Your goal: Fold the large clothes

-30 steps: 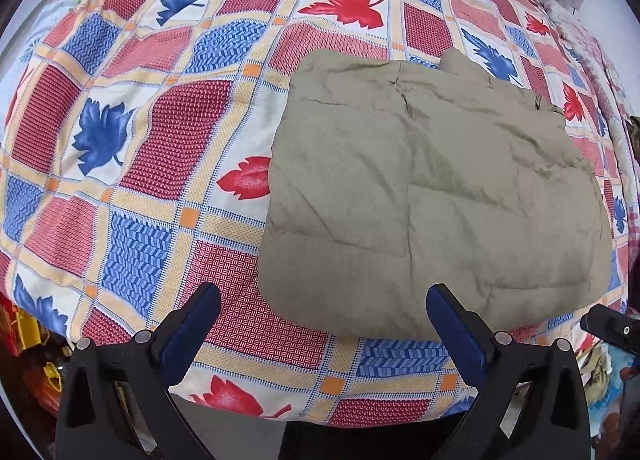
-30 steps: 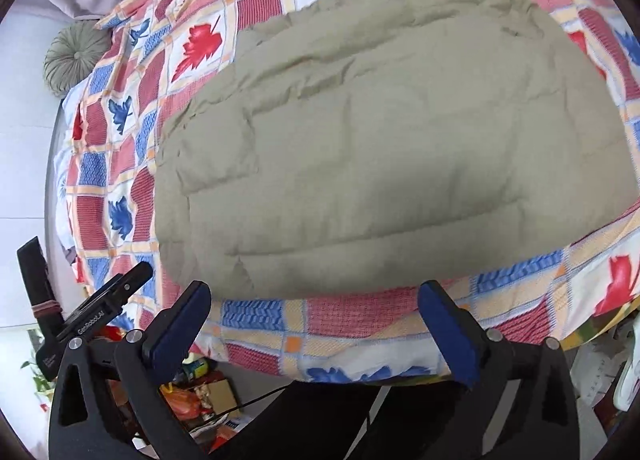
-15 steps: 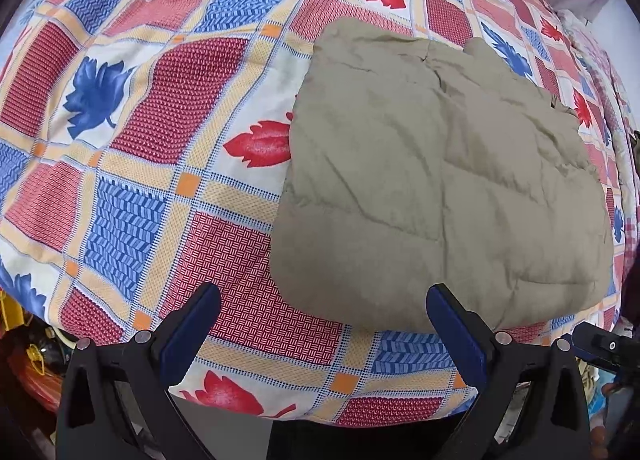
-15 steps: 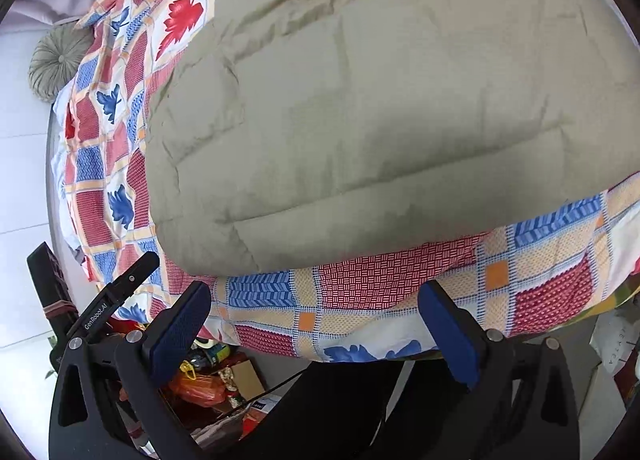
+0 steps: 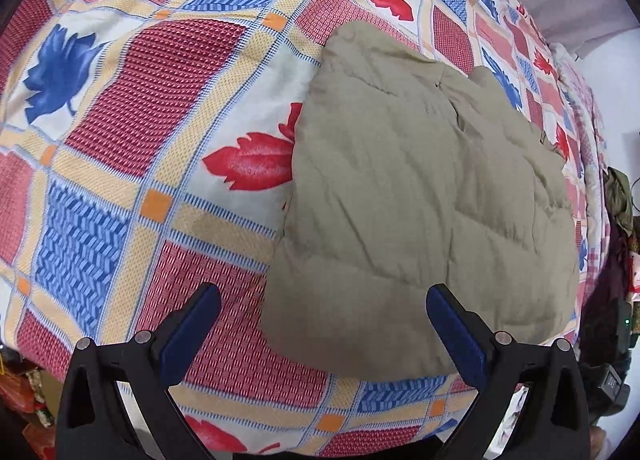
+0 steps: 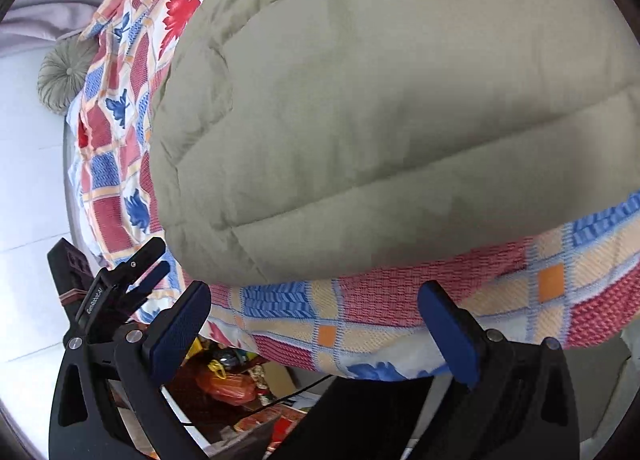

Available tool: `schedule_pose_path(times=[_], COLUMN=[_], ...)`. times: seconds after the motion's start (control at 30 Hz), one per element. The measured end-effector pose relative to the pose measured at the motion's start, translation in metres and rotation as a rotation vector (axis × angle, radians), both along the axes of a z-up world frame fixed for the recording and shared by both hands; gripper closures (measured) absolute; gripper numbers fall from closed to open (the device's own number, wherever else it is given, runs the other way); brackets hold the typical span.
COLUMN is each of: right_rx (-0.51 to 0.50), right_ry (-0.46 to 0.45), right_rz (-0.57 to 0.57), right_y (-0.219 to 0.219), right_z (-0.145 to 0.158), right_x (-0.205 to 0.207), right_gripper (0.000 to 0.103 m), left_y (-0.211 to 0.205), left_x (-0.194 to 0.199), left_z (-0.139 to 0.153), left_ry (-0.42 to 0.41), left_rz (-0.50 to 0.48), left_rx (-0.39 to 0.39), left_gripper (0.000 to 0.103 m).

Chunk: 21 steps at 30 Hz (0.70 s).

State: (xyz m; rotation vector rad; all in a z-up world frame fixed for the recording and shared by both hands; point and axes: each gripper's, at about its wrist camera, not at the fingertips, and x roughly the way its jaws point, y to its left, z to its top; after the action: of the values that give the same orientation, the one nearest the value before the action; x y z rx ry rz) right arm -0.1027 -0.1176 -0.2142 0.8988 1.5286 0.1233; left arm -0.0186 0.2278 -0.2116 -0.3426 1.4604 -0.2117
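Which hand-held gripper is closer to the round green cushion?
Left. The left hand-held gripper sits on the side of the round green cushion; the right hand-held gripper sits further along the bed edge, by the folded khaki jacket.

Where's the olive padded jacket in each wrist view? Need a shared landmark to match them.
Left wrist: the jacket fills centre-right, its near edge just beyond the open left tool.
Right wrist: the jacket fills the upper centre and right, its near edge above the open right tool.
Shared landmark: the blue herringbone square of the bedspread just under the jacket's near edge.
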Motion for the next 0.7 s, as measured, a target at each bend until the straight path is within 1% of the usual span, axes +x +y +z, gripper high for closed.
schedule_pose_path(times=[0.07, 0.13, 0.33, 0.43, 0.47, 0.5, 0.53, 0.57, 0.6, 0.63, 0.7], right_rx=[0.053, 0.109, 0.28, 0.349, 0.361, 0.376, 0.396, 0.399, 0.398, 0.408, 0.42], right_ry=[-0.004, -0.01, -0.019, -0.03, -0.029, -0.027, -0.021, -0.007, -0.007, -0.021, -0.052], right_rz=[-0.029, -0.069, -0.221, -0.285, -0.306, -0.326, -0.336, -0.335, -0.328, -0.324, -0.312], right_y=[0.004, 0.008, 0.014, 0.017, 0.017, 0.016, 0.015, 0.014, 0.012, 0.014, 0.011], right_z=[-0.009, -0.018, -0.049, -0.055, -0.055, -0.055, -0.055, -0.055, -0.055, -0.053, -0.046], right_x=[0.003, 0.005, 0.013, 0.017, 0.019, 0.019, 0.018, 0.017, 0.016, 0.017, 0.017], right_gripper=[0.0, 0.0, 0.0, 0.0, 0.0, 0.005, 0.024, 0.036, 0.053, 0.061, 0.069], left_y=[0.0, 0.0, 0.004, 0.005, 0.007, 0.008, 0.01, 0.013, 0.015, 0.017, 0.016], left_x=[0.009, 0.019, 0.043, 0.053, 0.055, 0.058, 0.061, 0.063, 0.064, 0.067, 0.072], left_z=[-0.005, -0.01, -0.036, -0.048, -0.051, -0.054, -0.058, -0.063, -0.067, -0.073, -0.083], left_ry=[-0.01, -0.01, 0.071, 0.112, 0.123, 0.134, 0.149, 0.167, 0.178, 0.193, 0.22], left_rz=[-0.019, -0.03, -0.034, -0.054, -0.053, -0.049, -0.04, -0.024, -0.007, 0.013, 0.041], left_rx=[-0.019, -0.063, -0.239, -0.302, -0.339, -0.379, -0.425, -0.477, -0.524, -0.581, -0.66], left_gripper=[0.0, 0.0, 0.0, 0.0, 0.0, 0.0, 0.0, 0.0, 0.0, 0.0, 0.0])
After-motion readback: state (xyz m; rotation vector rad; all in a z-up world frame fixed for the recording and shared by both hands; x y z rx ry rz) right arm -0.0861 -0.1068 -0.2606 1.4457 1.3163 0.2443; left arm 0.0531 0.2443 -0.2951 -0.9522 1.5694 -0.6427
